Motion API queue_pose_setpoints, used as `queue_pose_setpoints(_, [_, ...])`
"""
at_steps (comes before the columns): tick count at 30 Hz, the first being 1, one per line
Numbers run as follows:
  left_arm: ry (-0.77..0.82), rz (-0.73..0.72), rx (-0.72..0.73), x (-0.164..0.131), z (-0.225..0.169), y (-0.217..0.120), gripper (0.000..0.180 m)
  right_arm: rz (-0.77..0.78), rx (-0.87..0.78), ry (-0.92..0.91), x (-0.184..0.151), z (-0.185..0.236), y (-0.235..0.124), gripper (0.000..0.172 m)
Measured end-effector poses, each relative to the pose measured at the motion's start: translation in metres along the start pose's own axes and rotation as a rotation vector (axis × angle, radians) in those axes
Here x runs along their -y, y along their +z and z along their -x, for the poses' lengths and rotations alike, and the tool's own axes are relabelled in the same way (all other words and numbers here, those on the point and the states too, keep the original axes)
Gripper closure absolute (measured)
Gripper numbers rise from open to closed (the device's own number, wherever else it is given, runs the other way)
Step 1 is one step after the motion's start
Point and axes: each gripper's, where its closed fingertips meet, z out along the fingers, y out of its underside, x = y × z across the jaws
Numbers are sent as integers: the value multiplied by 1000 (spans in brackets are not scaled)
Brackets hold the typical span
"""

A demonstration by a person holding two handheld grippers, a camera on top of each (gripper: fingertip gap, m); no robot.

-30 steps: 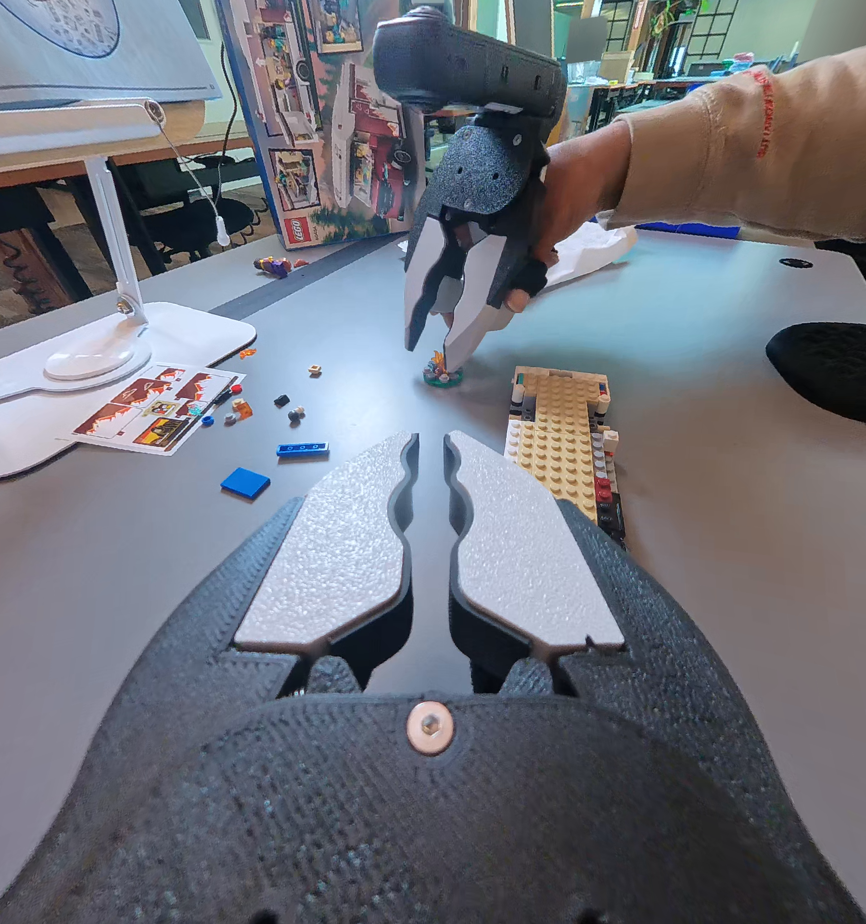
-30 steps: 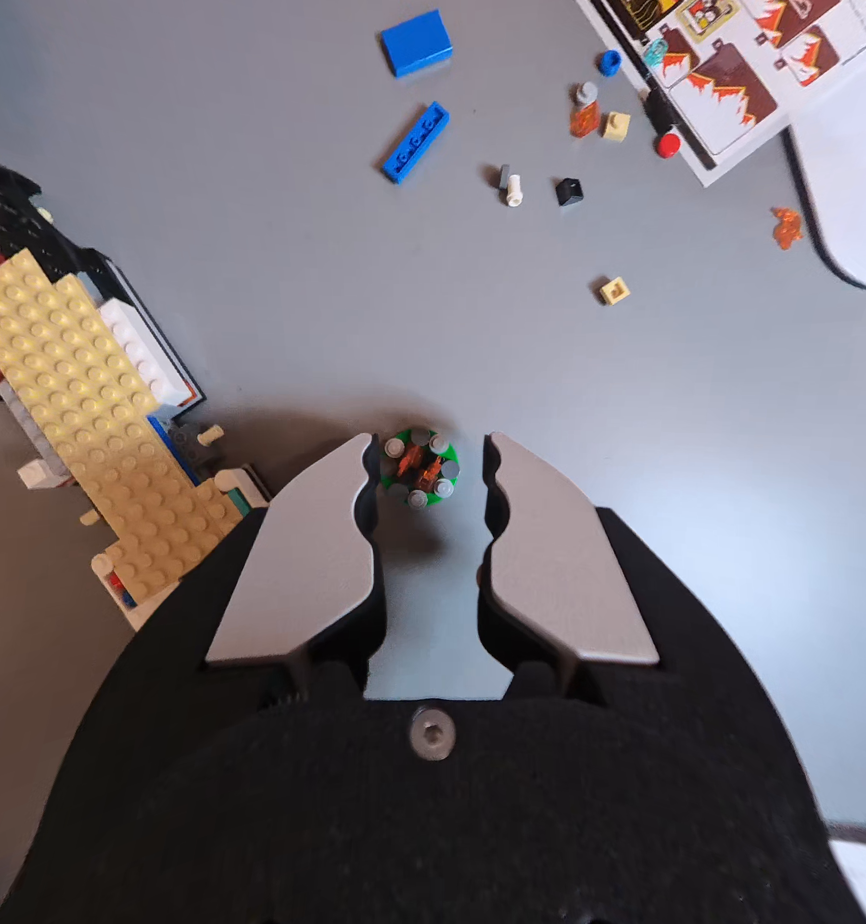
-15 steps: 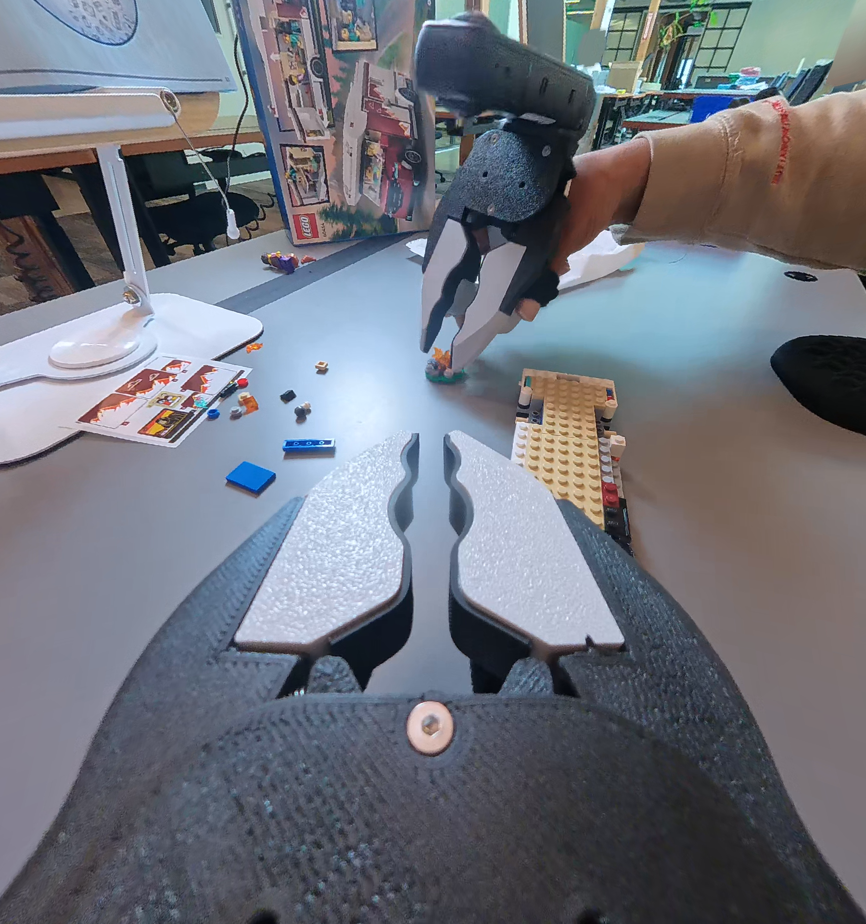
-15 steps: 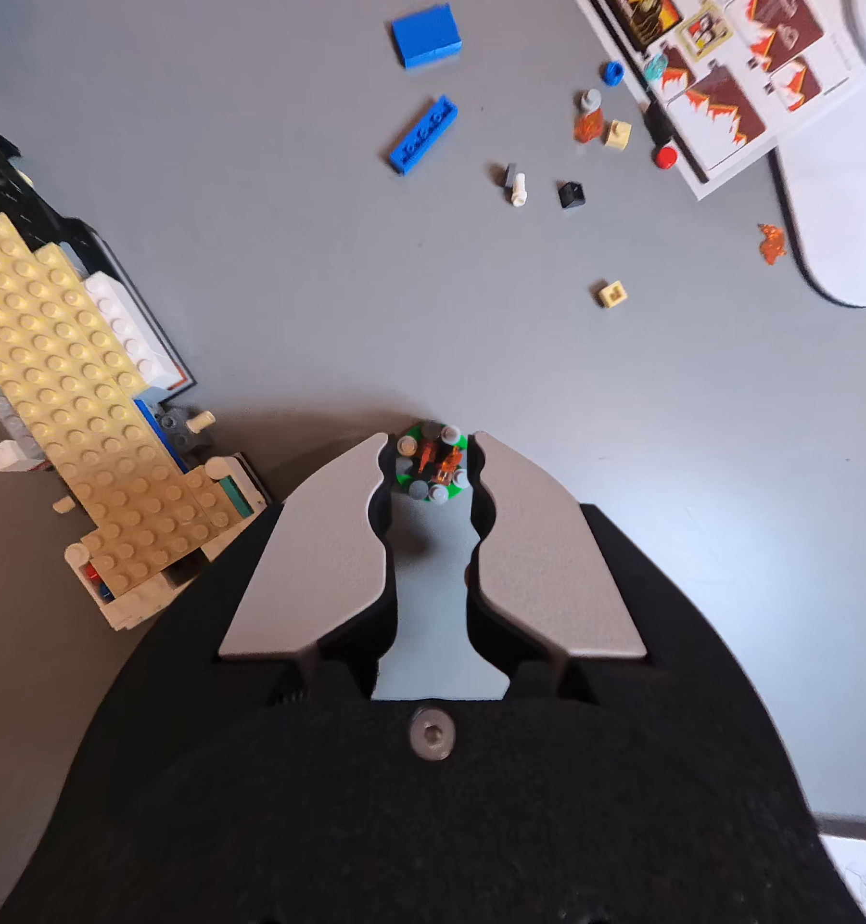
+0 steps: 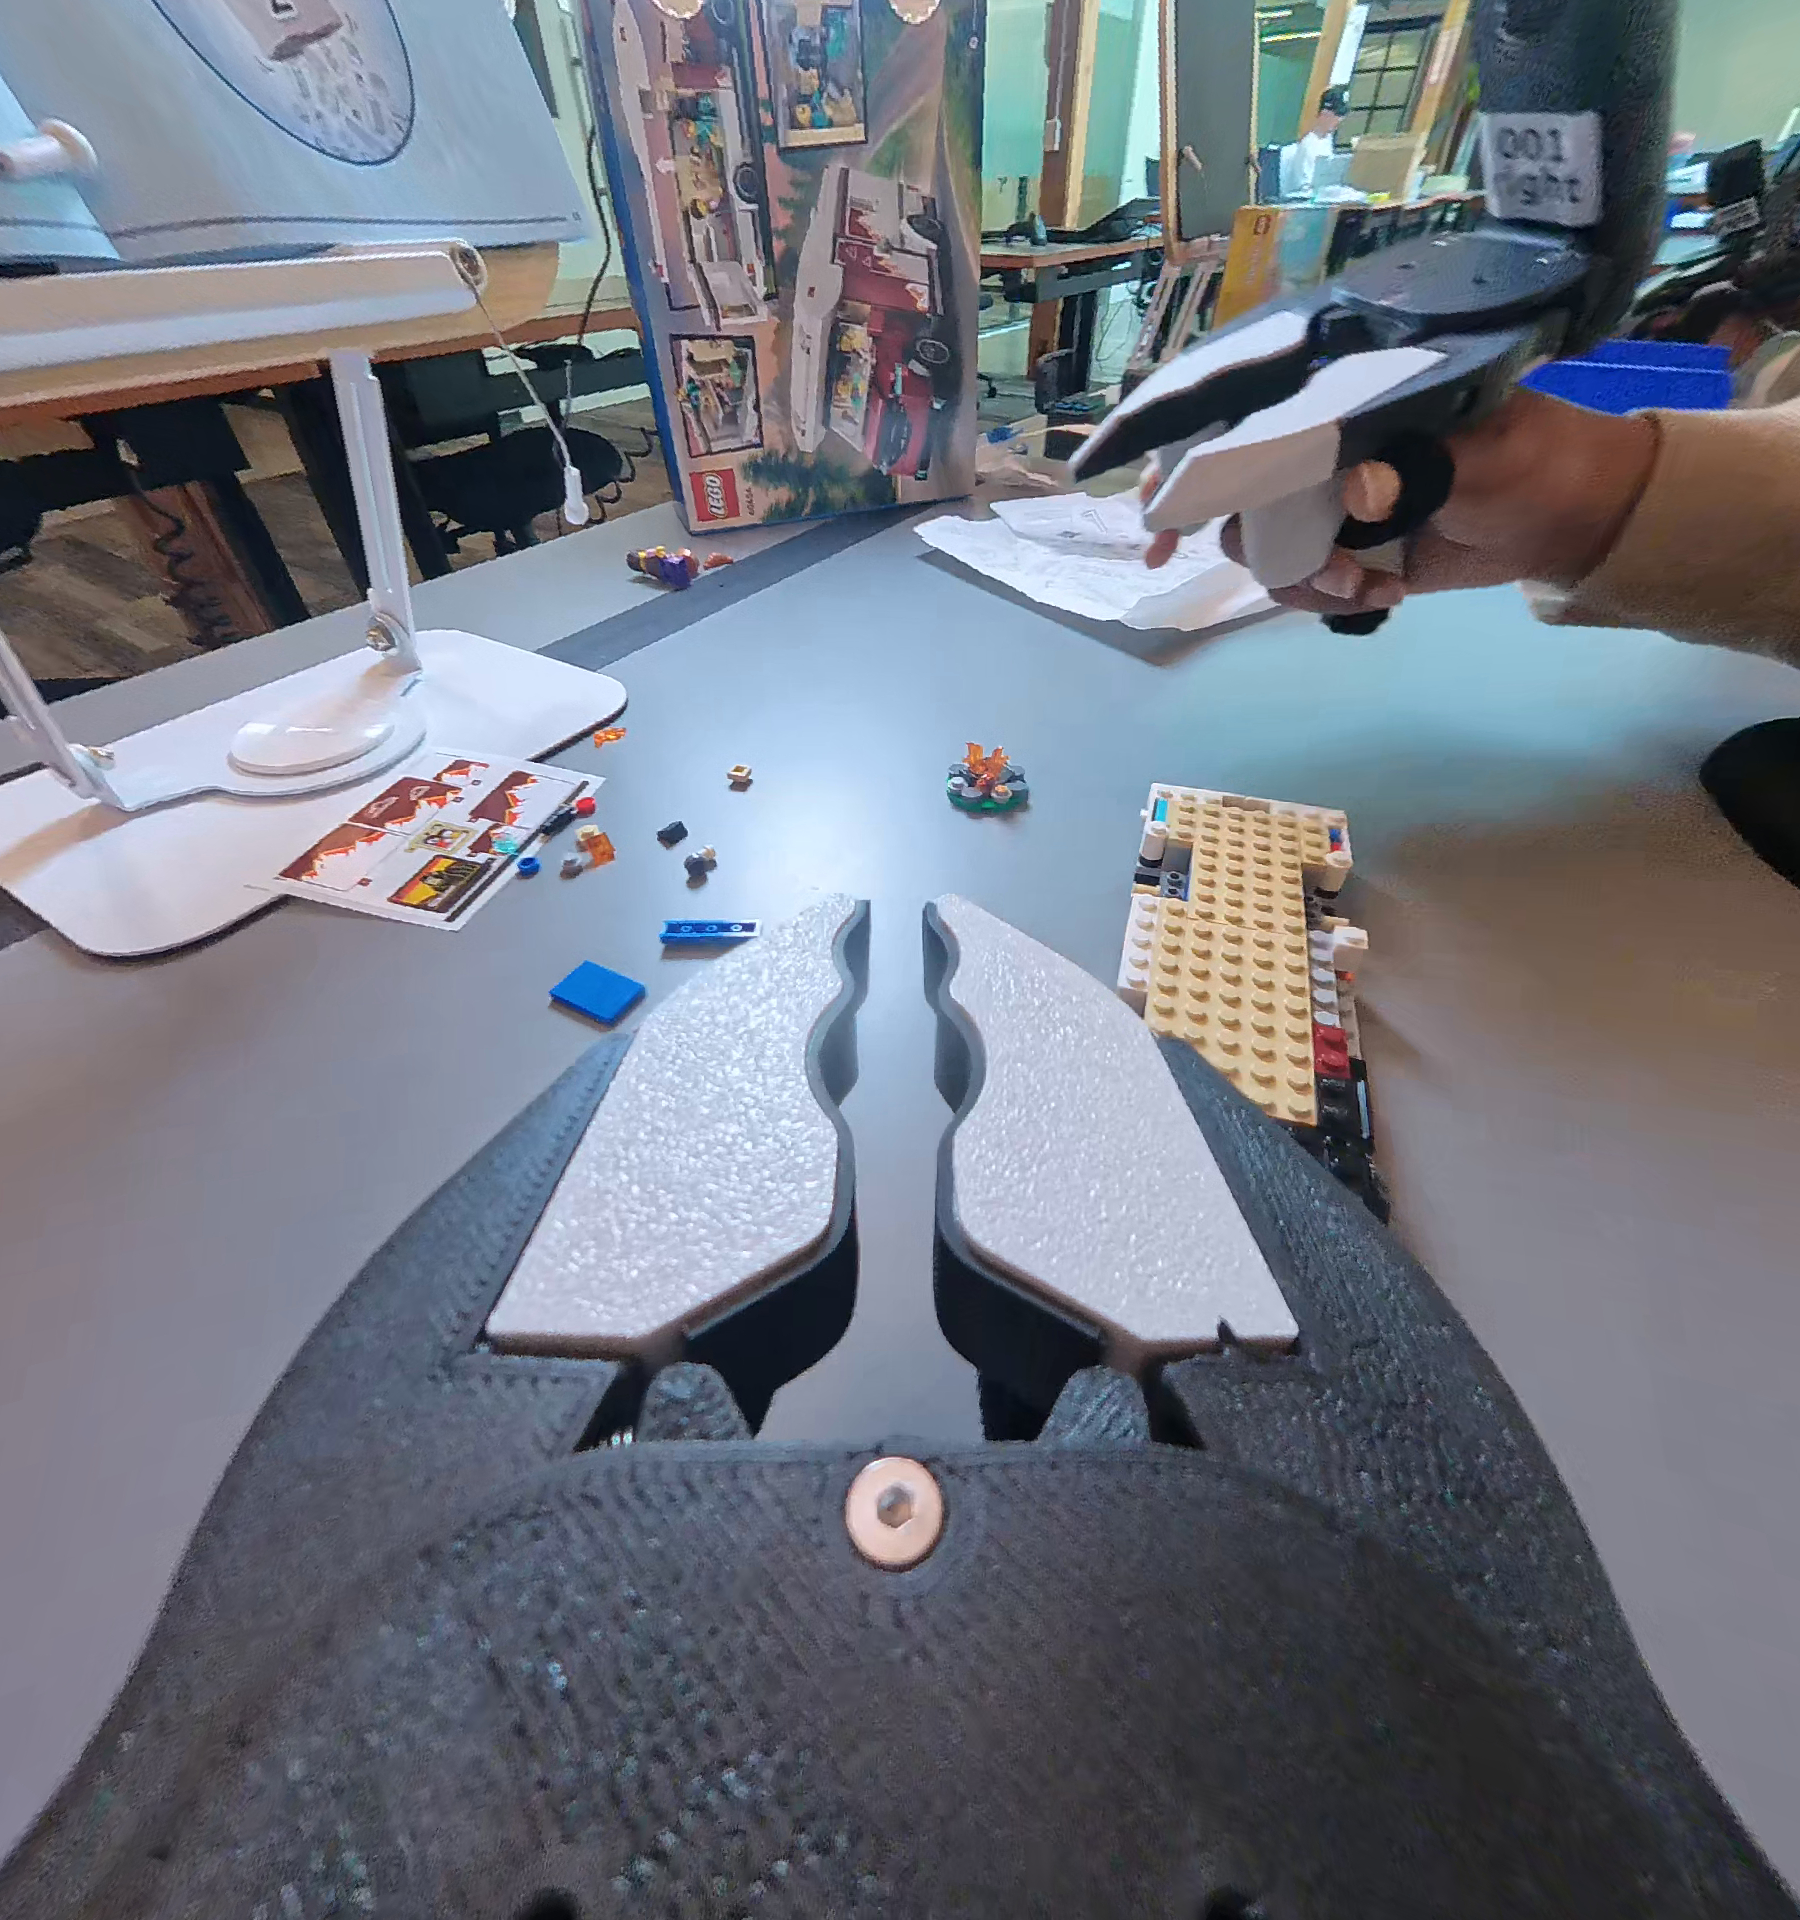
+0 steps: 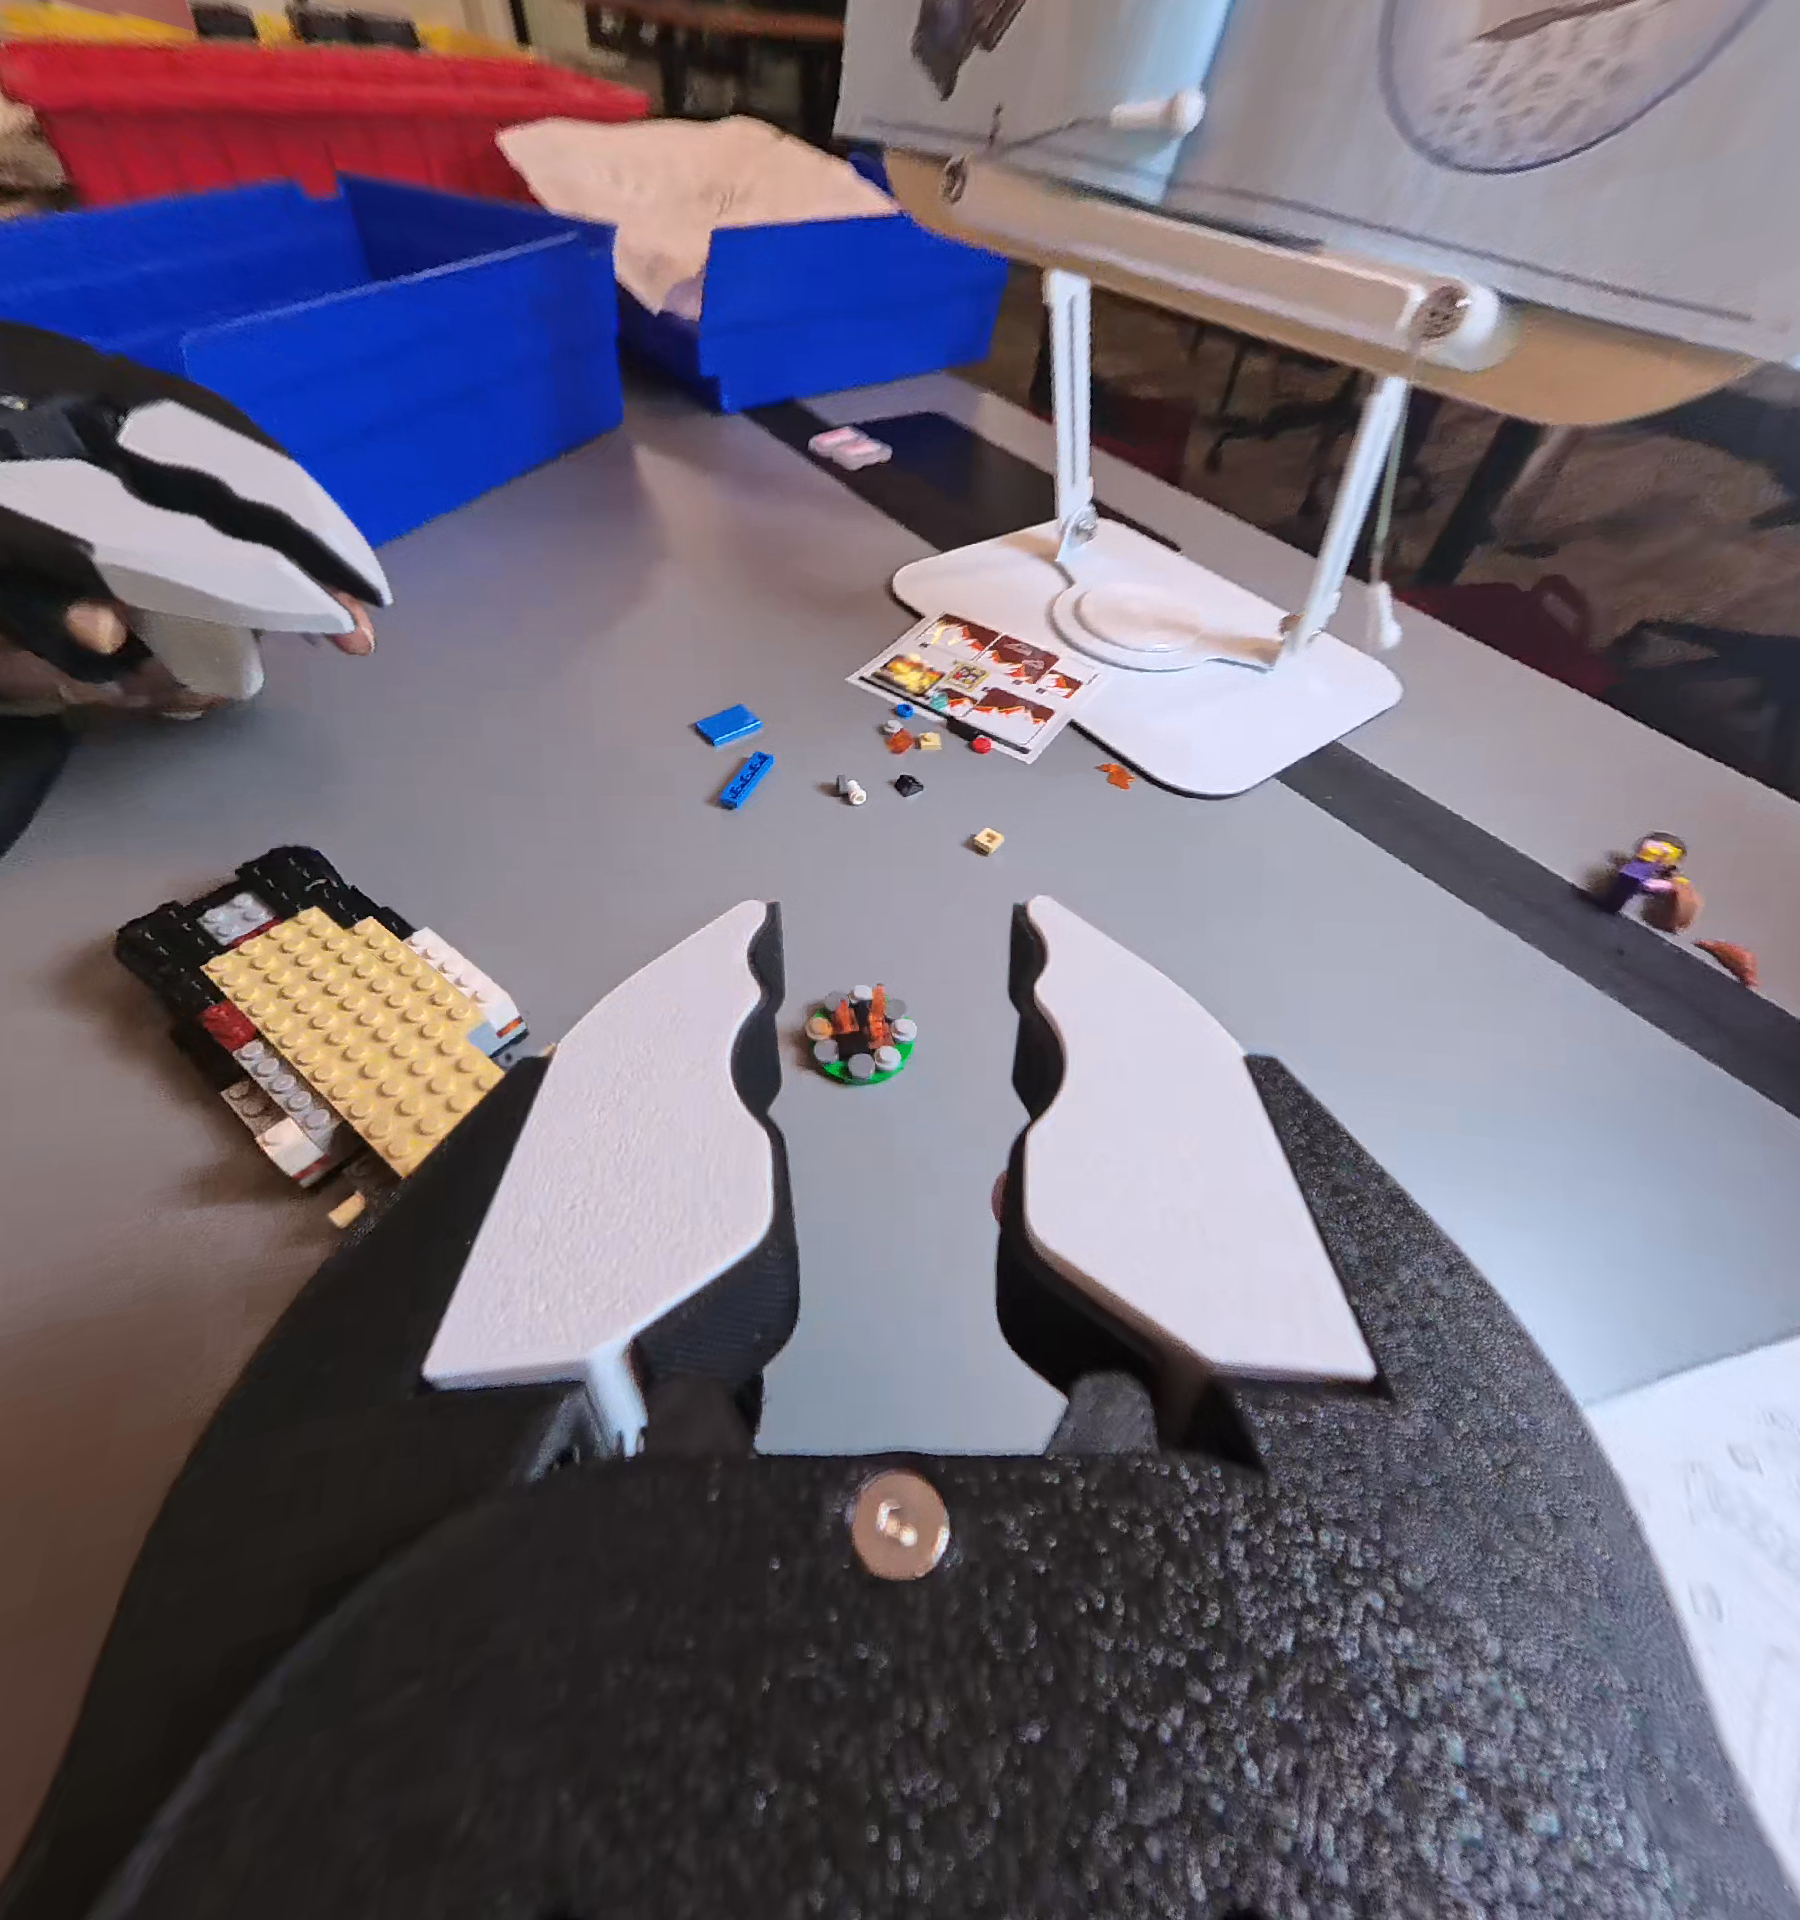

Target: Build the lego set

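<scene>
Campfire model (image 6: pixel 861 1035) sits free beneath spread right tongs (image 6: pixel 894 914) — left tongs (image 5: pixel 896 906) nearly closed, bare.

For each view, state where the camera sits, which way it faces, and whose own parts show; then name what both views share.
Left wrist view: sits on the left tongs, low over the grey table, facing the upright toy box; the right tongs and a hand show, raised.
Right wrist view: sits on the right tongs, raised, facing the white stand and blue bins; the left tongs show.
Shared: the round green campfire model and the tan studded plate build.
</scene>
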Motion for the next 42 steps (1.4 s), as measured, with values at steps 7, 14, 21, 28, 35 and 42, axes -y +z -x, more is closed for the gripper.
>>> queue_pose_setpoints(7, [48,-82,172,22,27,-14,168,-180,-130,21,-8,-15,-30,131])
queue_pose_setpoints(14, [69,-107,261,39,52,-17,166,-231,-165,-63,41,-43,-7,131])
queue_pose_setpoints(21, [113,-124,340,64,85,-16,163,-315,-137,-102,83,-50,36,129])
queue_pose_setpoints(28, [179,-12,677,150,214,-110,159,-322,-99,-105,83,-41,51,129])
queue_pose_setpoints(35, [-368,508,1048,43,464,-239,132,-302,-89,-120,80,-35,53,129])
queue_pose_setpoints(42, [-992,170,1085,-52,534,-306,133,-220,-138,-124,65,-46,41,130])
